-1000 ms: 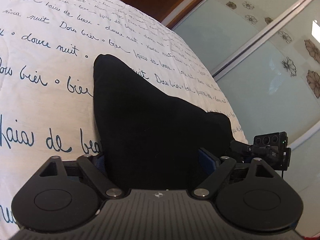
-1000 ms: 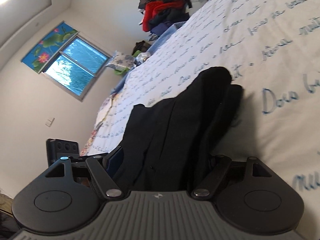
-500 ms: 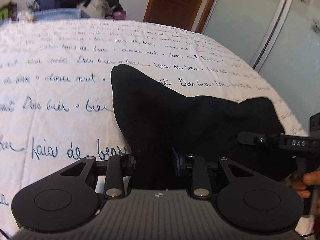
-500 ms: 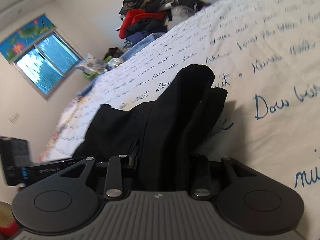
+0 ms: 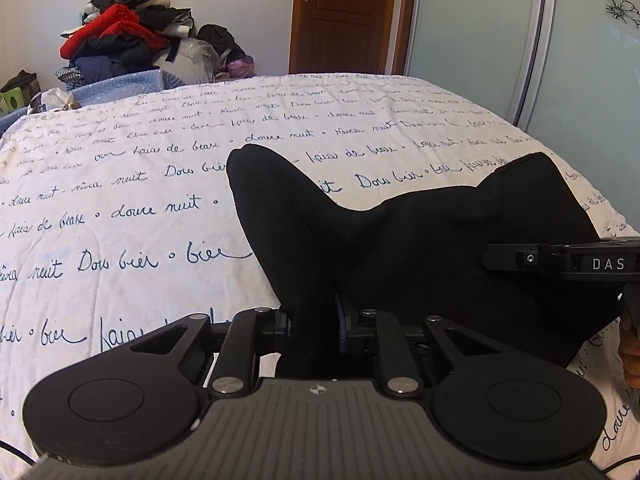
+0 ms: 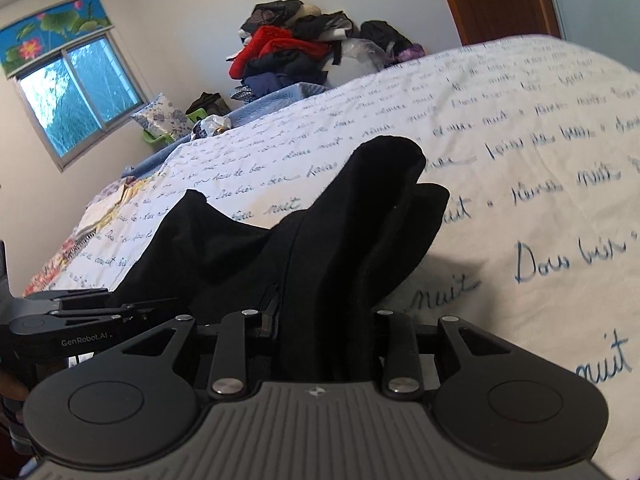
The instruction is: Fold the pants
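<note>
**A:** Black pants (image 5: 420, 248) lie on a white bedspread (image 5: 120, 184) printed with blue cursive script, near the bed's front edge, both grippers clamped on the near hem.

**B:** And the left gripper (image 5: 314, 328)?

**A:** Its jaws have just been closing, and in the left wrist view a bunched fold of the black cloth stands pinched between them. From that pinch the fabric runs up and away to a peak toward the middle of the bed.

**B:** The right one?

**A:** The right gripper (image 6: 324, 332) has likewise just been closing; a thick gather of the same pants fills the gap between its jaws. Beyond it, two rounded folds of cloth sit stacked, one just behind the other, over the script.

**B:** Do the two tools see each other?

**A:** Yes. The right gripper's black body juts in at the right edge of the left view, with fingers of a hand (image 5: 630, 348) just below it. The left one shows at the left edge of the right view.

**B:** The room behind?

**A:** A heap of clothes (image 5: 120, 40), red and dark, against the far wall; a brown wooden door (image 5: 340, 16); frosted sliding panels (image 5: 480, 40) with flower motifs; a window (image 6: 76, 88) under a lotus-print blind.
</note>
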Available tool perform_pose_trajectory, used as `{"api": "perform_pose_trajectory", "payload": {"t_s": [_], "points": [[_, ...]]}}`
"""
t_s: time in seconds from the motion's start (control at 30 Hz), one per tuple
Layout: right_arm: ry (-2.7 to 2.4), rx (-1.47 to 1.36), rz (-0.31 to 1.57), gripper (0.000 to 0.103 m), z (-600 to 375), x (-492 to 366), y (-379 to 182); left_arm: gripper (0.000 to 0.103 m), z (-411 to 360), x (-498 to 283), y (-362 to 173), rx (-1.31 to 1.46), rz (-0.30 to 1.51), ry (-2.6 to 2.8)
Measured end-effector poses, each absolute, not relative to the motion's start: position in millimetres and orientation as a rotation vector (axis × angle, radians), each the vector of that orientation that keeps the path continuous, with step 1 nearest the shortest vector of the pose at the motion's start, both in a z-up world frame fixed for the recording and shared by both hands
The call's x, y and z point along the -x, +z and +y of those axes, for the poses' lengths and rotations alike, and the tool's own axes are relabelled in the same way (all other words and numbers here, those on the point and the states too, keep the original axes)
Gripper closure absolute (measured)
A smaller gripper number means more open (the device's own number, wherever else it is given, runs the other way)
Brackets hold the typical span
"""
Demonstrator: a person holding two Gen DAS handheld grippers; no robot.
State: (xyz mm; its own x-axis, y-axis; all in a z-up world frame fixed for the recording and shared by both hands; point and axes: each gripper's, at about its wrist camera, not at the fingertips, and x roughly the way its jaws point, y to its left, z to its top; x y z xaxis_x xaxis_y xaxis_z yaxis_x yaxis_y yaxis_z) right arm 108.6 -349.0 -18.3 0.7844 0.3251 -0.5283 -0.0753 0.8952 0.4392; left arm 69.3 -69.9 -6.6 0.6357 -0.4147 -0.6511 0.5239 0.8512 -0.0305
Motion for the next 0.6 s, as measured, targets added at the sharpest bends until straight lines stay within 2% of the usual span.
{"api": "perform_pose_trajectory", "payload": {"t_s": [0.6], "points": [[0.346, -0.240, 0.526, 0.072, -292, -177, 32, 0.079, -31, -97, 34, -0.202, 0.554, -0.344]]}}
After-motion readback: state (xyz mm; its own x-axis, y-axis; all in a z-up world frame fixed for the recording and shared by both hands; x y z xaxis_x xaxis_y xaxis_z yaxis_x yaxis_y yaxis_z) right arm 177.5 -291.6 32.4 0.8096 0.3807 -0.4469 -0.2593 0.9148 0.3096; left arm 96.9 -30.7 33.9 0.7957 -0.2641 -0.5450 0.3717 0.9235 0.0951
